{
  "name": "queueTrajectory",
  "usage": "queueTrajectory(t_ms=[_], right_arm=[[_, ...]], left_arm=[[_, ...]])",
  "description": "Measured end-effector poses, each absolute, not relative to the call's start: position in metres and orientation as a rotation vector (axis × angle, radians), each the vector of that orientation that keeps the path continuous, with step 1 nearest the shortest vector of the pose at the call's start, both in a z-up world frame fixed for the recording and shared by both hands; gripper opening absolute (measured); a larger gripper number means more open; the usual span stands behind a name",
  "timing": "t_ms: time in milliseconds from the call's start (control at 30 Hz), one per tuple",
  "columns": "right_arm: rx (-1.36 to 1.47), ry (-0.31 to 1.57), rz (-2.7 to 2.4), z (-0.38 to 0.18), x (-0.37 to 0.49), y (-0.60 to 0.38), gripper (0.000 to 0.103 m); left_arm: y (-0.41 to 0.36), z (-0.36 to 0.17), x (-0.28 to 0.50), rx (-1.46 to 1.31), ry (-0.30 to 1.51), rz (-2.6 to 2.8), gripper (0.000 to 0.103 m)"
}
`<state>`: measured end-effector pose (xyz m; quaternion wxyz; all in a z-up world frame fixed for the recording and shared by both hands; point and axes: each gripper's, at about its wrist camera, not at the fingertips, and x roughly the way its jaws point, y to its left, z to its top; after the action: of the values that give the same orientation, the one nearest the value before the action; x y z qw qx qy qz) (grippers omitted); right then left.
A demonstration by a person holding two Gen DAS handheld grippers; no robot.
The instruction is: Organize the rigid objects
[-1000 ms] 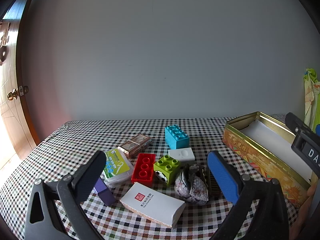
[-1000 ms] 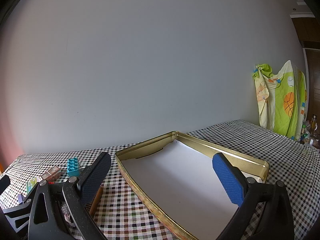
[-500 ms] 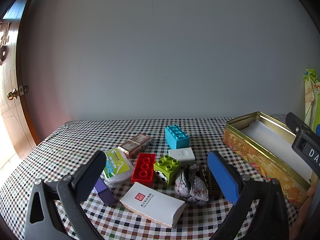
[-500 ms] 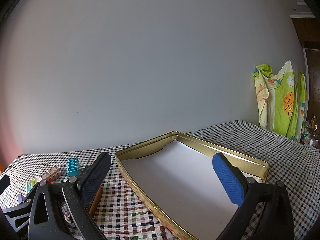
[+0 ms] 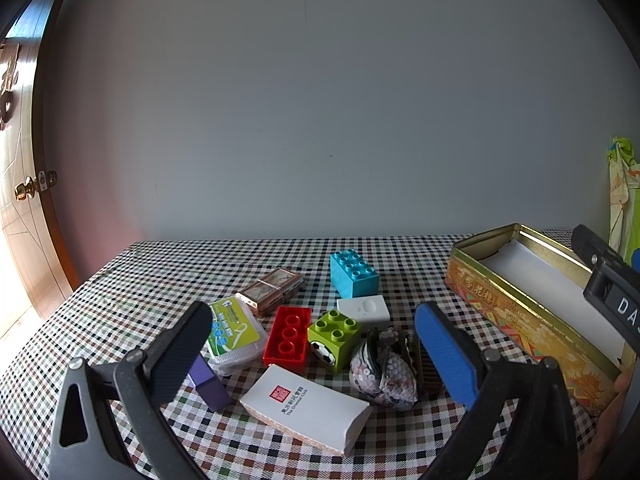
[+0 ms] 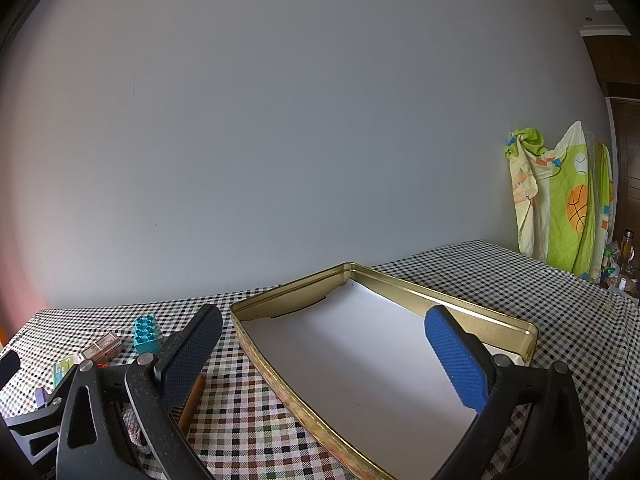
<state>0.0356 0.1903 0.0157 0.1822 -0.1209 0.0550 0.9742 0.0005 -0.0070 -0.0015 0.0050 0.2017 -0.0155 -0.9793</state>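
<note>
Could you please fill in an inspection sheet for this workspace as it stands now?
Surface: checked tablecloth, flat.
Job's things: teal brick, red brick, green brick, white card box, floss box and purple block lie clustered; gold tin open, only a white liner inside.
Clutter: sequin pouch beside the green brick.
Grippers: left claw open above the cluster; right claw open over the tin.
Cables: nothing seen.
Surroundings: plain wall, wooden door, hanging cloth.

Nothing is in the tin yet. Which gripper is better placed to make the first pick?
Probably the left. The left gripper hangs open directly over the red brick and green brick. The right gripper is open too, but faces the gold tin.
</note>
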Motion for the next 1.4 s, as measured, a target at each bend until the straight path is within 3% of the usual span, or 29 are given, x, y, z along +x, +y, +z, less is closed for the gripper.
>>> queueTrajectory(t_ms=[1400], right_arm=[[-0.356,0.142,2.761,0.015,0.033,0.1867,0.103]], left_arm=[[-0.0131,-0.003,-0.0009,0.664,-0.015,-3.056,0.103]])
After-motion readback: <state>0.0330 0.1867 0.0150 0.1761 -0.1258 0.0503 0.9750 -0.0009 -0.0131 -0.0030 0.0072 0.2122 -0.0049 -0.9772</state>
